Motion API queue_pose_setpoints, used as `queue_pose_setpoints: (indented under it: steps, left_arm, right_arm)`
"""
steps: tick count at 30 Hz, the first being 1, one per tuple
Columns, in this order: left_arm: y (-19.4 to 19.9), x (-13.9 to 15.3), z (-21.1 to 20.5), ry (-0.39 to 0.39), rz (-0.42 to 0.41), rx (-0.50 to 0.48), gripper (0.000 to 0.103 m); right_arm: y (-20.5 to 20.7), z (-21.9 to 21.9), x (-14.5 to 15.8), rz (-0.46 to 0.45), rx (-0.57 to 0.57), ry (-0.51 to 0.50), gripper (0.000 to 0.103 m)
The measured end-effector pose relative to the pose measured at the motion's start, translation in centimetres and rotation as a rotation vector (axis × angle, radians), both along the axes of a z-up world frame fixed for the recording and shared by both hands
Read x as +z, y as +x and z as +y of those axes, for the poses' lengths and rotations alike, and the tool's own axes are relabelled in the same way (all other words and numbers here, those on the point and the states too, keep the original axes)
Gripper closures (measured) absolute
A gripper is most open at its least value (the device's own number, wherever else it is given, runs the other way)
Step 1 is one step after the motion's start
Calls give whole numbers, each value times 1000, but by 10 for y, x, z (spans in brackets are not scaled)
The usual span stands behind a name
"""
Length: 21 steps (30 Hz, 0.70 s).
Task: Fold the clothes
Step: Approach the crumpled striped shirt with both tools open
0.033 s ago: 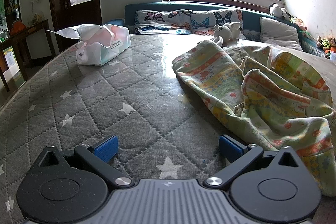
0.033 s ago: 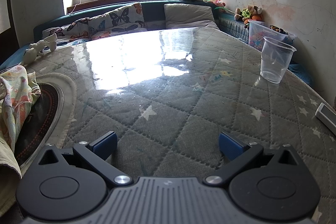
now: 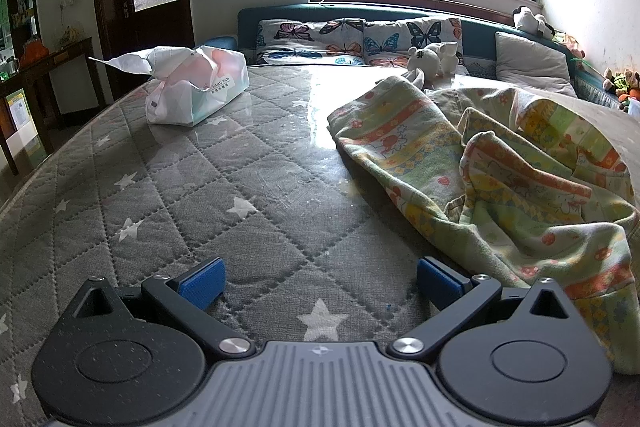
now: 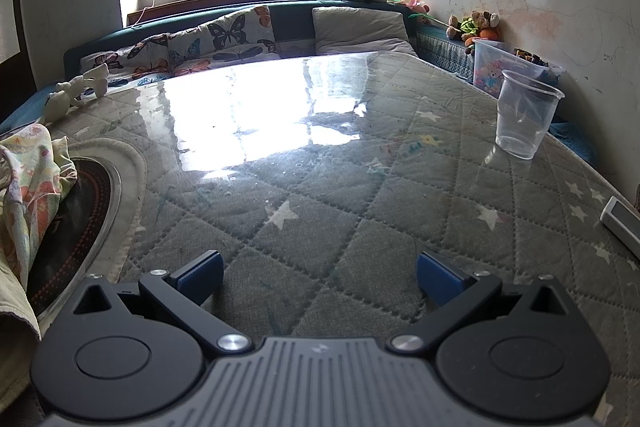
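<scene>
Change since the earlier frame: none that we can detect; both views match it, so we record both tools as stationary.

Left gripper (image 3: 320, 279): jaws spread wide, nothing between them, set low over the quilted table cover (image 3: 200, 187). We judge it parked in a ready pose, since the fabric begins just off its right finger.

Right gripper (image 4: 320, 277): jaws likewise apart and empty, facing bare cover. The garment lies to its left, away from its line of reach.

Garment (image 3: 500, 167): patterned cloth, green and orange, crumpled in a heap ahead and to the right of the left gripper. The same cloth shows at the far left of the right wrist view (image 4: 28, 195), so it sits between the two tools. Unfolded; we judge the task not yet started.

Tissue pack (image 3: 196, 87): ahead and to the left of the left gripper, well apart from the cloth.

Plastic cup (image 4: 524, 113): upright, ahead and to the right of the right gripper, clear of the working area.

Round inset (image 4: 72, 227): a dark disc in the table, partly under the garment.
</scene>
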<state>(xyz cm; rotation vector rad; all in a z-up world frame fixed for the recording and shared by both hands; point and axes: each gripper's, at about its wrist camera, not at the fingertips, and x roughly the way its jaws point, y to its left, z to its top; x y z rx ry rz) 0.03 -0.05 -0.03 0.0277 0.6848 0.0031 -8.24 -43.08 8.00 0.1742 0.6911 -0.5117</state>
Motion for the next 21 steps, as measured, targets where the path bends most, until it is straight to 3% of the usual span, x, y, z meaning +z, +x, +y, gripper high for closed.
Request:
queue_pose_setpoints:
  steps: [21]
  left_arm:
    - [-21, 7, -15, 13, 23, 32, 0]
  right_arm:
    - [0, -1, 0, -6, -1, 25, 0]
